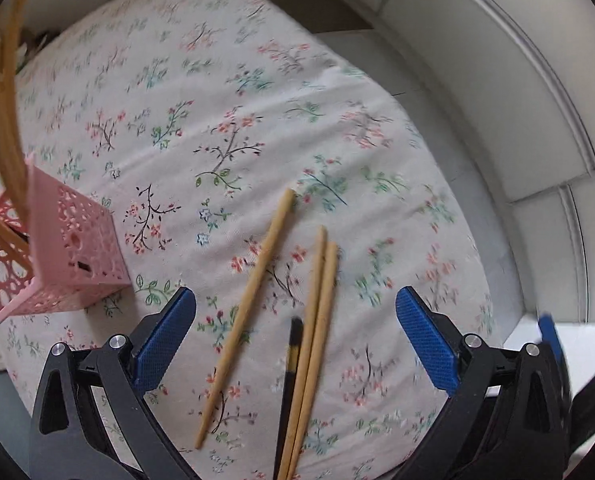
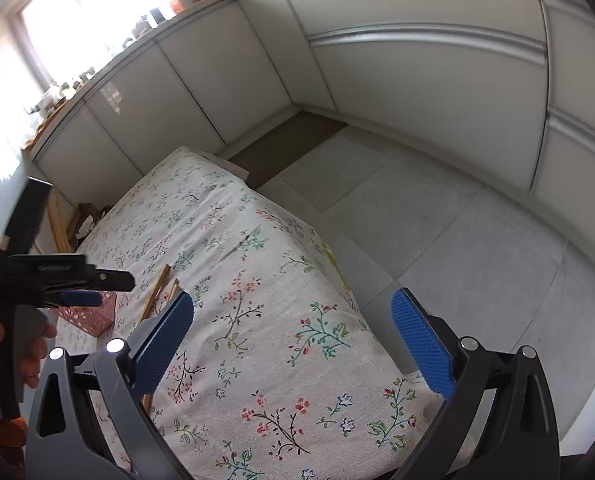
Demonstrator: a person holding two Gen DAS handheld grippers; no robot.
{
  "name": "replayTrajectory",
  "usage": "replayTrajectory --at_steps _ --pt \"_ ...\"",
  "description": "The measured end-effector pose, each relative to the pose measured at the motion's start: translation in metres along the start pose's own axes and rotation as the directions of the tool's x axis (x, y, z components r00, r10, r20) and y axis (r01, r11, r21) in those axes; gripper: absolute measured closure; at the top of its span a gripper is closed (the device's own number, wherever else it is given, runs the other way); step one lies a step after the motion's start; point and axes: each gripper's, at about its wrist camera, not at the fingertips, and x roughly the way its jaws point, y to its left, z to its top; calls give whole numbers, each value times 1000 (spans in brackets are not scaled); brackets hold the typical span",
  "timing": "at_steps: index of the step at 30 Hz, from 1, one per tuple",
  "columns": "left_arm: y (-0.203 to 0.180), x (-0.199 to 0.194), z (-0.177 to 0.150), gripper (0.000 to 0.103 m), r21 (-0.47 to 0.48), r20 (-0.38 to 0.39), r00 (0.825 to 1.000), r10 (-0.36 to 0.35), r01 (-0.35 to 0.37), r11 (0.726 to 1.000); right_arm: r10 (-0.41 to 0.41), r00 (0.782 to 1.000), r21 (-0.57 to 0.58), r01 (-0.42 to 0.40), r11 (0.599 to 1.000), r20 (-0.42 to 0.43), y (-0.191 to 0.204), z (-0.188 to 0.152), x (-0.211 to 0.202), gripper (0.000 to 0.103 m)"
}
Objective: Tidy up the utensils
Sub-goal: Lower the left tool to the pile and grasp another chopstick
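Three wooden chopsticks (image 1: pixel 315 344) and one black chopstick (image 1: pixel 289 384) lie on the floral cloth, between the fingers of my left gripper (image 1: pixel 297 336), which hangs open above them. A pink perforated holder (image 1: pixel 69 248) stands at the left, with wooden chopsticks (image 1: pixel 1 128) upright in it. My right gripper (image 2: pixel 293 340) is open over the near right part of the table, with nothing between its fingers. In the right wrist view the left gripper (image 2: pixel 77 288) shows at the left, held by a hand, above the pink holder (image 2: pixel 89 316) and the wooden chopsticks (image 2: pixel 157 288).
The table with the floral cloth (image 2: pixel 257 288) stands in a corner of white cabinets (image 2: pixel 377 80). Grey tiled floor (image 2: pixel 457 240) lies to its right. A bright window (image 2: pixel 77 12) with small items on the sill is at the back left.
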Motion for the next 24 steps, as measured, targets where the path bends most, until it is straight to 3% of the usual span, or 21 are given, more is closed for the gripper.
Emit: replayTrajectory --at_steps 6,10,15,20,24 --pt "7 10 19 7 -11 32 999 -31 31 999 8 998 96 -2 995 -64 -20 2 10 7" --pt "11 18 33 8 -44 62 998 33 -31 999 13 997 110 -5 994 -73 -22 2 13 7" --pt "16 41 41 36 -64 -8 1000 29 -30 998 13 997 86 -7 996 -74 -18 1 14 7" --pt "16 52 43 48 -61 -30 999 34 -35 998 13 996 99 -5 995 -87 -21 2 17 7" --pt "6 59 45 54 -11 -25 996 88 -89 996 10 995 98 0 995 -96 -21 2 19 7"
